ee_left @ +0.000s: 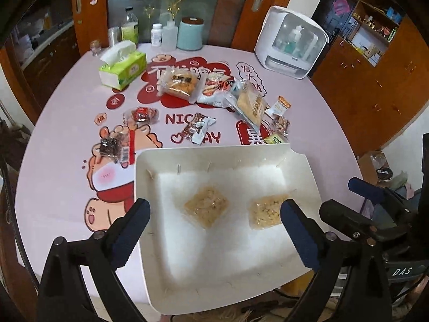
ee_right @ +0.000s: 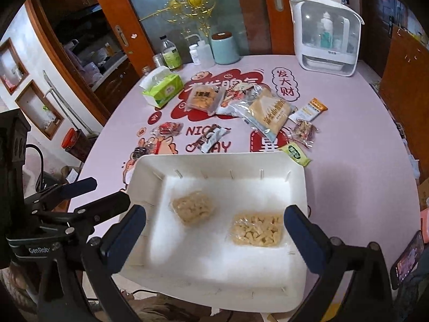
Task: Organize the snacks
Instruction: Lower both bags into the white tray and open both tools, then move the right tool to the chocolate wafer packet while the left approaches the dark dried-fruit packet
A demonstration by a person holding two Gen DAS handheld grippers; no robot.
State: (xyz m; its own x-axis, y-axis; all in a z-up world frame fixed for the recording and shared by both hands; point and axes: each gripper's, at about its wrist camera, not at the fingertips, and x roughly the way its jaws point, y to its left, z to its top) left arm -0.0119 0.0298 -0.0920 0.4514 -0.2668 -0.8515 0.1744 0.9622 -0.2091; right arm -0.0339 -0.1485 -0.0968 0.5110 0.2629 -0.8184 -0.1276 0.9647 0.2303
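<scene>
The white tray [ee_left: 150,177] sits at the near edge of the pink table [ee_left: 61,123], and its near part seems to hang off the edge; two clear packs of pale snack lie flat inside it, the left pack [ee_left: 206,207] and the right pack [ee_left: 265,213], a little apart. The left gripper [ee_left: 215,212] hangs over the tray with its jaws spread wide and nothing in them; the right gripper [ee_right: 214,218] is the same, wide open and empty, just beside it. The other snacks are not in the tray yet; they lie past it on the table: a bread pack [ee_left: 178,83], a big cracker bag [ee_left: 250,104], a brown bar [ee_left: 199,127], a red candy [ee_left: 140,114], a dark pack [ee_left: 111,146], a small orange pack [ee_left: 280,106] and a green pack [ee_right: 295,154] that sits just beside the tray's far corner. What could go wrong, I think: a push on the near part of the tray could tip it off the table and spill the two packs; the two grippers are so close that they could bump if both reach at once; the bags look shiny and may slip out of a weak pinch; the cracker bag lies partly on another bag, so a grab there may drag both; a hard squeeze could crush the bread or crackers; a far reach could knock the tissue box [ee_left: 123,65].
</scene>
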